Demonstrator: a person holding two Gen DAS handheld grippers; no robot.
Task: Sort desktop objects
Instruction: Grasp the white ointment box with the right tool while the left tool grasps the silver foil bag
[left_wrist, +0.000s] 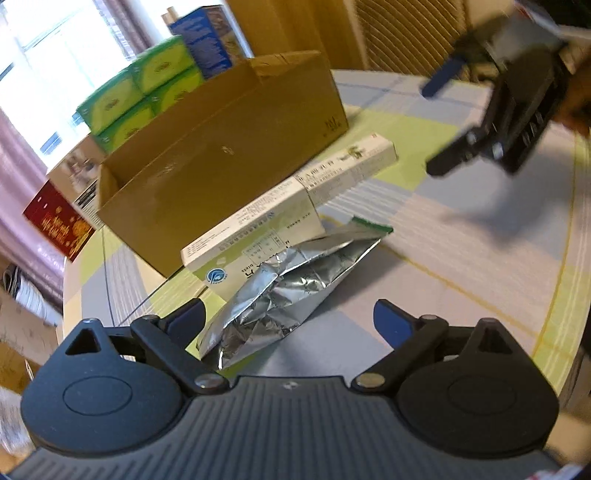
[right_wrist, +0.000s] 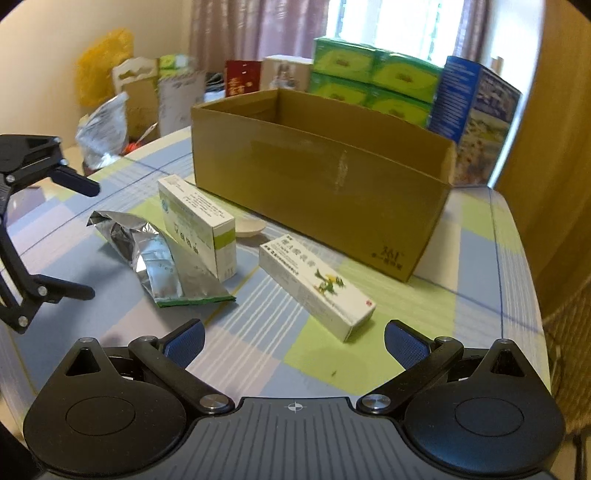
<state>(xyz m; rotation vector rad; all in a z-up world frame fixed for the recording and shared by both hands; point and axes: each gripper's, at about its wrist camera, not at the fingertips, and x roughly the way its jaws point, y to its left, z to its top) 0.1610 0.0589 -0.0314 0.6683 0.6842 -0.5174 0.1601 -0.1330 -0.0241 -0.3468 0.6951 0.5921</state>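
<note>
A crumpled silver foil pouch (left_wrist: 288, 288) (right_wrist: 159, 258) lies on the checked tablecloth. Its near end sits between the fingers of my left gripper (left_wrist: 290, 319) (right_wrist: 79, 236), which is open; I cannot tell if they touch. Behind the pouch a white-and-green medicine box (left_wrist: 255, 229) (right_wrist: 199, 221) stands on its long edge. A long white box with a green figure (left_wrist: 354, 158) (right_wrist: 317, 284) lies flat beside it. My right gripper (right_wrist: 295, 341) (left_wrist: 439, 122) is open and empty, hovering just short of the long box. An open brown cardboard box (left_wrist: 229, 147) (right_wrist: 325, 181) stands behind them all.
A small beige spoon-like piece (right_wrist: 251, 227) lies by the cardboard box. Behind the box stand stacked green packs (right_wrist: 369, 77), a blue carton (right_wrist: 476, 99) and a red box (right_wrist: 242, 77). Bags (right_wrist: 103, 125) crowd the far left. The table edge (right_wrist: 524, 258) curves on the right.
</note>
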